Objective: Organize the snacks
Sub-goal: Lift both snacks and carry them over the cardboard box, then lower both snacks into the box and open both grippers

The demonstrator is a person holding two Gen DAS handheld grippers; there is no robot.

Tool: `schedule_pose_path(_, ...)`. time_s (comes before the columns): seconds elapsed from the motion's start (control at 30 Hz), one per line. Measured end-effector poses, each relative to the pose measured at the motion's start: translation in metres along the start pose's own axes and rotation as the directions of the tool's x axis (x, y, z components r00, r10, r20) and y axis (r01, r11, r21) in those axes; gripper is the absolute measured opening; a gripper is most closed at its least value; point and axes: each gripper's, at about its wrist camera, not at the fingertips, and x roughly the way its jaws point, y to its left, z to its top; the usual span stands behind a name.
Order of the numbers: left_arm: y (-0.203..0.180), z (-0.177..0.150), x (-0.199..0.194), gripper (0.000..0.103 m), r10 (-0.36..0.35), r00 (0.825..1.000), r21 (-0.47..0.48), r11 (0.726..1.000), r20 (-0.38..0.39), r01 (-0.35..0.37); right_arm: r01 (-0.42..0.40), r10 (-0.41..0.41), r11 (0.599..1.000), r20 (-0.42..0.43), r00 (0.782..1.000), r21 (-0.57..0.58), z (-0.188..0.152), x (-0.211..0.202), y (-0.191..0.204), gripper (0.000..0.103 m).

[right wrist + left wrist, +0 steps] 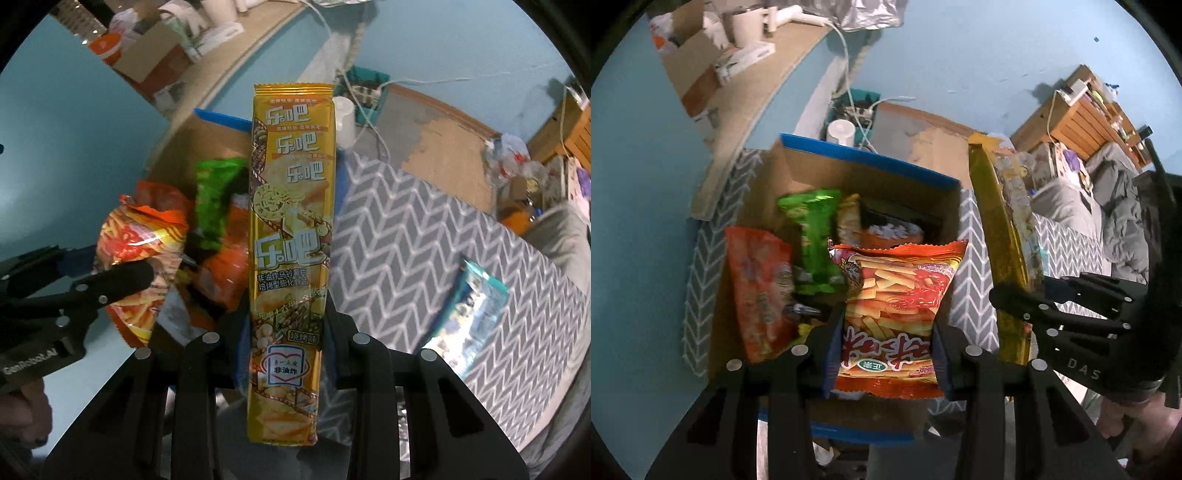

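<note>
My left gripper [886, 332] is shut on an orange-red bag of shrimp sticks [897, 288], held over an open cardboard box with a blue rim [871, 162]. In the box lie a green packet [812, 236], an orange packet [761, 288] and other snacks. My right gripper [288, 325] is shut on a long yellow crisp packet [291, 221], upright just right of the box [207, 136]. The right wrist view shows the left gripper [118, 262] with its bag [136, 236] at the left. The left wrist view shows the right gripper [1015, 295] and yellow packet [997, 229] at the right.
A grey chevron cloth [406, 229] lies under the box, with a blue-green packet [469, 306] on it to the right. Behind the box stand a white cup [345, 122] and a teal basket of cables [369, 92]. Grey bedding [1067, 210] and a wooden shelf [1086, 110] are at far right.
</note>
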Motion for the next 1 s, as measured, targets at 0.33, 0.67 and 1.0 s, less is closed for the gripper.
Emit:
schedule_pose_path(0.33,0.05,0.012,0.003,0.042,0.05,0.999,-0.027,0.998,0.01,-0.05,-0.064,0.063,0.998,-0.047,0.997,-0.014,0.026,0.029,0.037,0.03)
schedule_pose_path(0.67,0.071,0.017,0.017,0.044,0.054,0.998,-0.057,0.997,-0.01,-0.055,-0.045,0.044,0.999,-0.074,0.996,-0.015,0.041,0.051,0.056,0.037)
schedule_pose_path(1.0,0.071,0.018,0.016,0.065,0.075,0.997,-0.055,0.996,-0.015,-0.076,0.004,-0.003,1.0,-0.026,1.0,0.024,0.045,0.029,0.043,0.069)
